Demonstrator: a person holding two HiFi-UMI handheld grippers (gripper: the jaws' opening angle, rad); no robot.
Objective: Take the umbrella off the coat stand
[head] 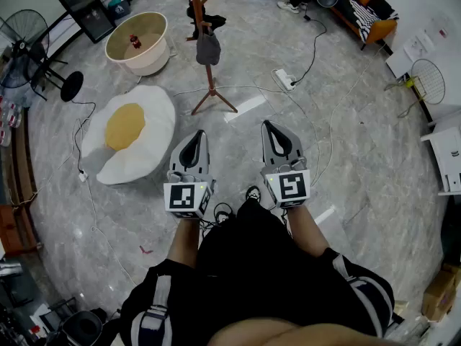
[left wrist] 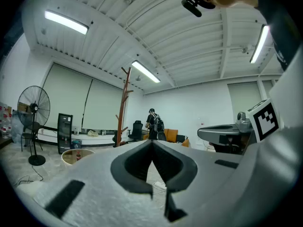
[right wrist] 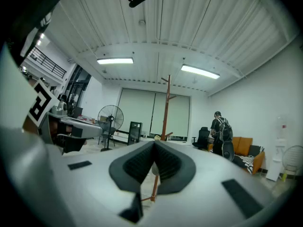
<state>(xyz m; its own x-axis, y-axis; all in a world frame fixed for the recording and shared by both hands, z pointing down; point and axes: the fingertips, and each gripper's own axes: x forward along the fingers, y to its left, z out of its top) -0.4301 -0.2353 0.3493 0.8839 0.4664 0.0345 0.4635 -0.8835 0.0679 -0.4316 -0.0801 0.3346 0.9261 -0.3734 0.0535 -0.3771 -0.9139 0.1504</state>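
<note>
**Umbrella on the stand, both grippers closed and empty**

The umbrella, grey and folded, hangs against the pole of the wooden coat stand, partway up. A black item sits on the pegs above it; I cannot tell what it is. The stand's three feet rest on the grey marbled floor, towards its far side in the head view.

- Floor, near the stand's feet: a white power strip with a cable running off it, on the right.
- Floor, left of the stand: a round beige tub, and nearer the person a cushion shaped like a fried egg.
- Far left edge of the floor: a standing fan.

The left gripper and the right gripper are held side by side and level in front of the person, well apart from the stand and pointing towards it. In the left gripper view the jaws meet at their tips with nothing between them. The right gripper view shows the same. The stand rises beyond the right gripper's jaws. A person stands in the background by an orange sofa.
</note>
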